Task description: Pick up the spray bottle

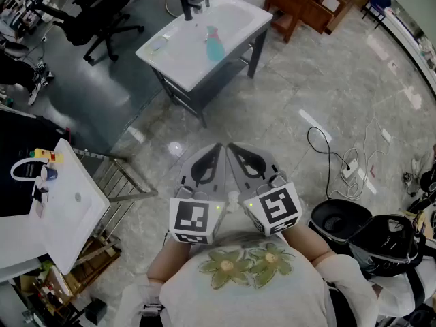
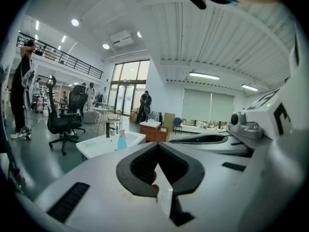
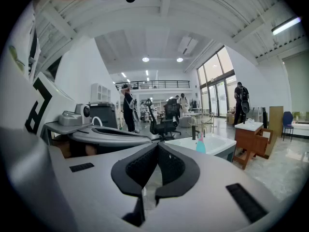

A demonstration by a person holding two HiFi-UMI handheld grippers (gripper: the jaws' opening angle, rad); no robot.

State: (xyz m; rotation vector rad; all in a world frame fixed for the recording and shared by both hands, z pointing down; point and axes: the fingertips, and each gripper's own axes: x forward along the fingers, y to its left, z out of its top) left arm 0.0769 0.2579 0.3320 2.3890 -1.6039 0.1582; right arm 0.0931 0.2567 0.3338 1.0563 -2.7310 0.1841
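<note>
A teal spray bottle (image 1: 214,44) stands on a white sink table (image 1: 231,12) across the floor, well ahead of me. It shows small and distant in the left gripper view (image 2: 121,140) and the right gripper view (image 3: 200,144). My left gripper (image 1: 216,148) and right gripper (image 1: 231,147) are held side by side close to my chest, both pointing toward the table. Each has its jaws shut tip to tip with nothing between them, as the left gripper (image 2: 158,145) and right gripper (image 3: 158,145) show in their own views.
A black faucet (image 1: 187,5) and a small dish (image 1: 158,44) share the sink table. Black office chairs (image 1: 102,12) stand far left and a wooden desk (image 1: 306,2) far right. A white table (image 1: 68,210) is near left; a floor cable (image 1: 327,152) and black bin (image 1: 340,220) lie right.
</note>
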